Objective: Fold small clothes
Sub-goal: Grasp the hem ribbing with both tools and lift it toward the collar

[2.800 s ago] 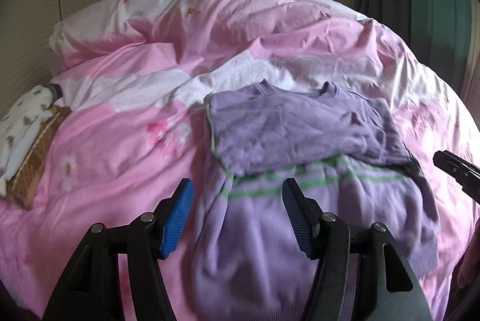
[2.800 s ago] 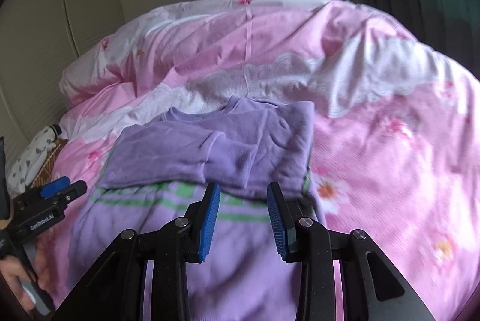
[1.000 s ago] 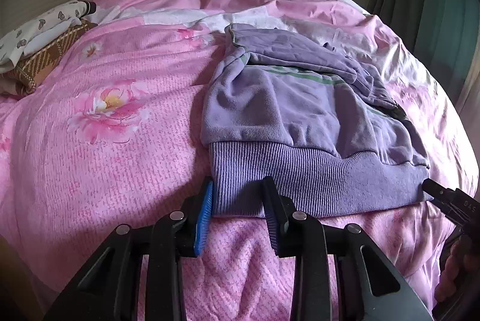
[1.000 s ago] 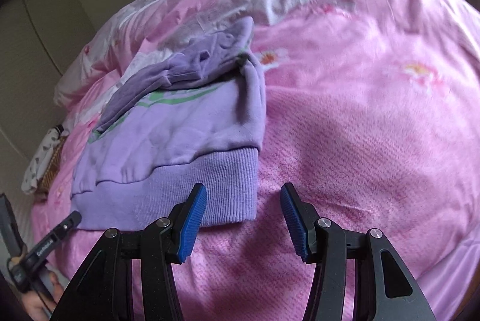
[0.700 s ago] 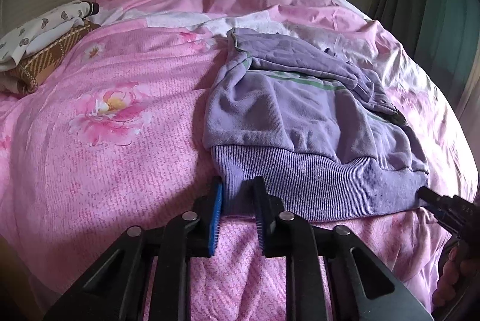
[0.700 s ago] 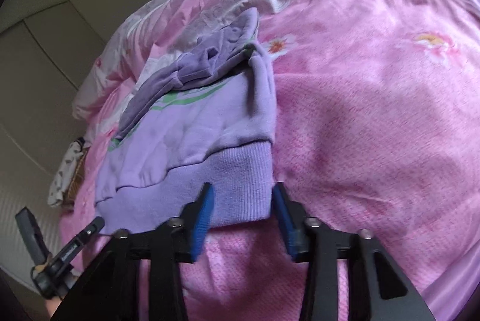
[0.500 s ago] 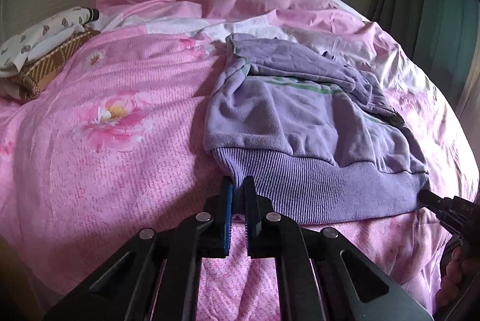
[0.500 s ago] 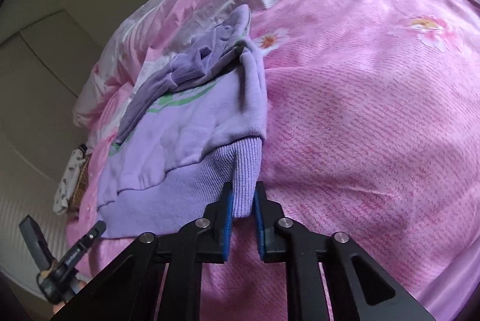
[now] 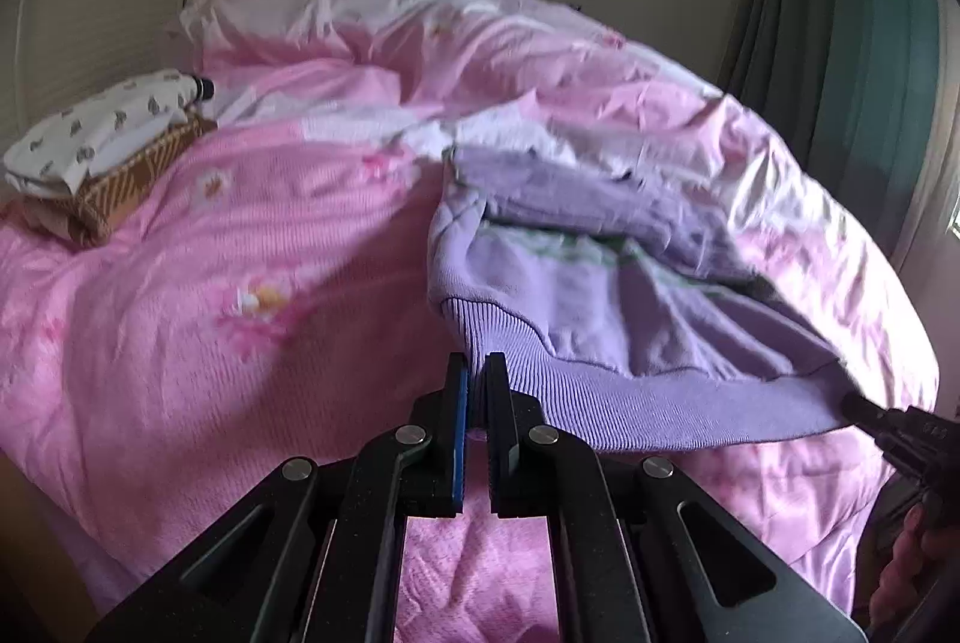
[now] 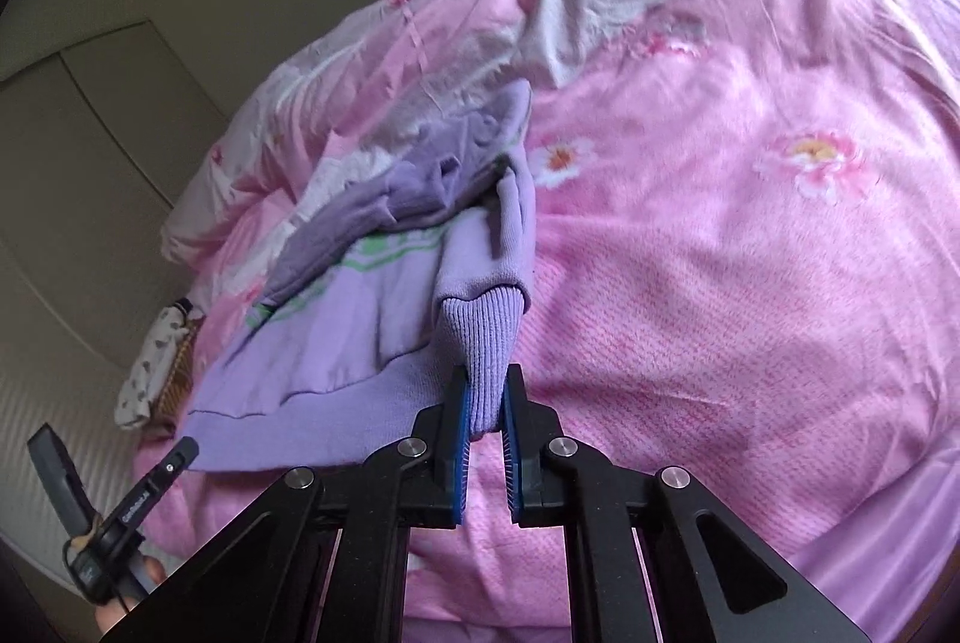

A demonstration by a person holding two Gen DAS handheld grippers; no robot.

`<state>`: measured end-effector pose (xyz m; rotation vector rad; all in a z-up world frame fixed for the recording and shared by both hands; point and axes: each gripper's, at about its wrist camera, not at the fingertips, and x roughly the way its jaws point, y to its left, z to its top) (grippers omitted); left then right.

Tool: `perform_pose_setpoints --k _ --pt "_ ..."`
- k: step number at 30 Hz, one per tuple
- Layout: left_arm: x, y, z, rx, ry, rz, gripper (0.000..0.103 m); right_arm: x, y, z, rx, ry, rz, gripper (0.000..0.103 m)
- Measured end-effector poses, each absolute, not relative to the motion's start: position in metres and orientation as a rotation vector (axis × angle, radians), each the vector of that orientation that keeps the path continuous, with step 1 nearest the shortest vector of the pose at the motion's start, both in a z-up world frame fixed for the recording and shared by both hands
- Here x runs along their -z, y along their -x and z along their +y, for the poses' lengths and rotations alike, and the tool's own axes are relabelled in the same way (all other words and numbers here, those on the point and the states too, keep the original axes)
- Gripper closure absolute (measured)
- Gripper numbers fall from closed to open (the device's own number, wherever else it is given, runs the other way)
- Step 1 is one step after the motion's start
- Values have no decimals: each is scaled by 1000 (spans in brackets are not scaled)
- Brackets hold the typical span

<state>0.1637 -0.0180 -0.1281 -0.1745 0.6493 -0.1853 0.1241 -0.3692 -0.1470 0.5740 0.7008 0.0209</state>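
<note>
A small purple sweater (image 9: 606,301) with green stripes lies on the pink bed, sleeves folded across its chest. My left gripper (image 9: 477,373) is shut on the left corner of its ribbed hem. My right gripper (image 10: 485,385) is shut on the right corner of the hem (image 10: 480,343). Both corners are lifted off the blanket and the hem stretches between them. The sweater also shows in the right wrist view (image 10: 360,295). The right gripper's tip shows at the right edge of the left wrist view (image 9: 864,412).
A pink floral blanket (image 9: 210,283) covers the bed. A rumpled pink and white duvet (image 9: 420,36) lies behind the sweater. A stack of folded clothes (image 9: 102,163) sits at the far left. A dark green curtain (image 9: 840,42) hangs at the right.
Both grippers came down to the hem's corners and closed on them. Now they have raised the hem off the blanket.
</note>
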Motion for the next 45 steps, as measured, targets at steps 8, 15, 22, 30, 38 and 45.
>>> perform_pose_setpoints --k 8,15,22,30,38,45 --pt "102 -192 -15 170 228 607 96 111 -130 -373 -40 -587 589 93" --pt "64 -264 -20 168 264 518 96 68 -181 -378 -55 -585 472 93" --pt "53 -361 -41 170 252 511 96 60 -271 -394 -23 -634 449 93" --pt "86 -459 -63 150 241 575 96 88 -372 -414 23 -665 525 93" --pt "126 -514 -74 125 219 651 96 126 -430 -425 60 -642 605 93" --pt "153 -527 -79 113 180 723 94 158 -452 -420 65 -593 656 93"
